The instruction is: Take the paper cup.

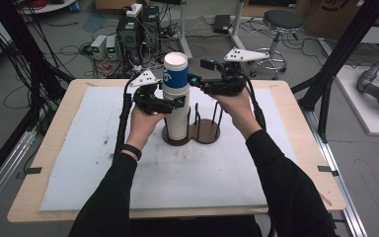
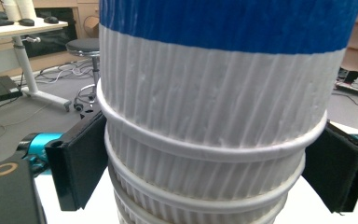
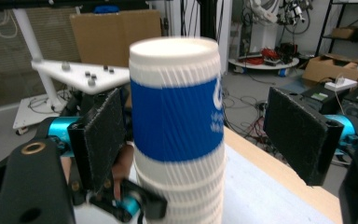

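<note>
A tall stack of nested white ribbed paper cups [image 1: 178, 116] stands on a dark brown figure-eight wooden holder with thin upright black rods [image 1: 205, 132], near the middle of the white foam mat [image 1: 79, 163] that covers the pale wooden tabletop [image 1: 54, 128], a little toward its far edge; the top cup, a white ribbed paper cup with a broad blue printed band [image 1: 175, 74], sits highest on the stack.

The left gripper [image 1: 173, 102] comes in from the left side of the stack below the blue band; in the left gripper view its black padded jaws stand either side of the white cups [image 2: 205, 154] just under a rolled rim, pressed against or all but touching the ribbed wall; I judge them closed on the stack to steady it. The right gripper [image 1: 197, 80] is level with the blue band on the stack's right; in the right gripper view its jaws are spread, one pad near the blue-banded cup [image 3: 177, 116] and the other well apart from it, pinching nothing.

These cups look light and thin-walled; they will probably dent under a hard squeeze and may stick to one another when nested; the ribs should give the pads some bite. The sensible hold, as I judge it, is across the blue band at mid-height, gently, lifting straight up while the lower cups are held down.
</note>
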A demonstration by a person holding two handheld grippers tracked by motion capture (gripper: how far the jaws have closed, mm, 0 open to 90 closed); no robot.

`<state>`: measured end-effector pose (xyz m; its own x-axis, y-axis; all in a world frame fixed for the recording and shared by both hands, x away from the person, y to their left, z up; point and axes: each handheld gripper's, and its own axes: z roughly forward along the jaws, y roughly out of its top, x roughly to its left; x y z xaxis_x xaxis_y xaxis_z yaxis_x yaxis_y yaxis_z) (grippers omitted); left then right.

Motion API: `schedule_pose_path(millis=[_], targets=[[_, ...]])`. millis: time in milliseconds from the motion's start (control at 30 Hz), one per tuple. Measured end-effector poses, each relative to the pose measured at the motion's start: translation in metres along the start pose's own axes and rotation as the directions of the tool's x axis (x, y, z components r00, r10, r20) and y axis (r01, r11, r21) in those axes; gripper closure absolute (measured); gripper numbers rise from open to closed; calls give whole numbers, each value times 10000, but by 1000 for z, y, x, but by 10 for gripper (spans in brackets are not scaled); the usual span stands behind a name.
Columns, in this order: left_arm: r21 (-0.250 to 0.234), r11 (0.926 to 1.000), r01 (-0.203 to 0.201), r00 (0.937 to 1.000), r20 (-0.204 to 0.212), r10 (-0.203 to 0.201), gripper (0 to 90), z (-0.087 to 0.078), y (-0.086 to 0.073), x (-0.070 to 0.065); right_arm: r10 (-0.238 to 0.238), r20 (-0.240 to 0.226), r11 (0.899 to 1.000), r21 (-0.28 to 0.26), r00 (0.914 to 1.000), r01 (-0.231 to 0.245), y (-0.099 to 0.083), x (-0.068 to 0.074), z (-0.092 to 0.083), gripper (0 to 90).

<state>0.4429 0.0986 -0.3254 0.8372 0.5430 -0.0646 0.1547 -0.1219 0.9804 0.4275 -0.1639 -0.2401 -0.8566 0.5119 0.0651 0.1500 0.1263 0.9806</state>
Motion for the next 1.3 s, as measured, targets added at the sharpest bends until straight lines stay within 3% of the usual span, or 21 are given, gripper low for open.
schedule_pose_path(millis=[233,433,633,700,1033,1300], targets=[[1,10000,-7,10000,-9,7,112,0,0,0,147,-106,9999,-19,9998,-147,12,3,18,216],[44,10000,-54,10000,20,54,113,0,0,0,157,95,9988,470,9998,-161,21,7,38,217],[53,10000,-74,10000,4,74,113,0,1,-1,113,206,9972,736,9997,-128,24,10,47,221],[74,10000,-66,10000,-32,66,113,-1,1,0,71,52,9960,886,10000,-75,26,11,50,288],[37,10000,-85,10000,4,85,113,0,0,-1,-184,123,9965,815,9998,173,28,12,48,299],[36,10000,-89,10000,3,89,113,0,0,0,-367,171,9993,121,9992,365,41,16,39,300]])
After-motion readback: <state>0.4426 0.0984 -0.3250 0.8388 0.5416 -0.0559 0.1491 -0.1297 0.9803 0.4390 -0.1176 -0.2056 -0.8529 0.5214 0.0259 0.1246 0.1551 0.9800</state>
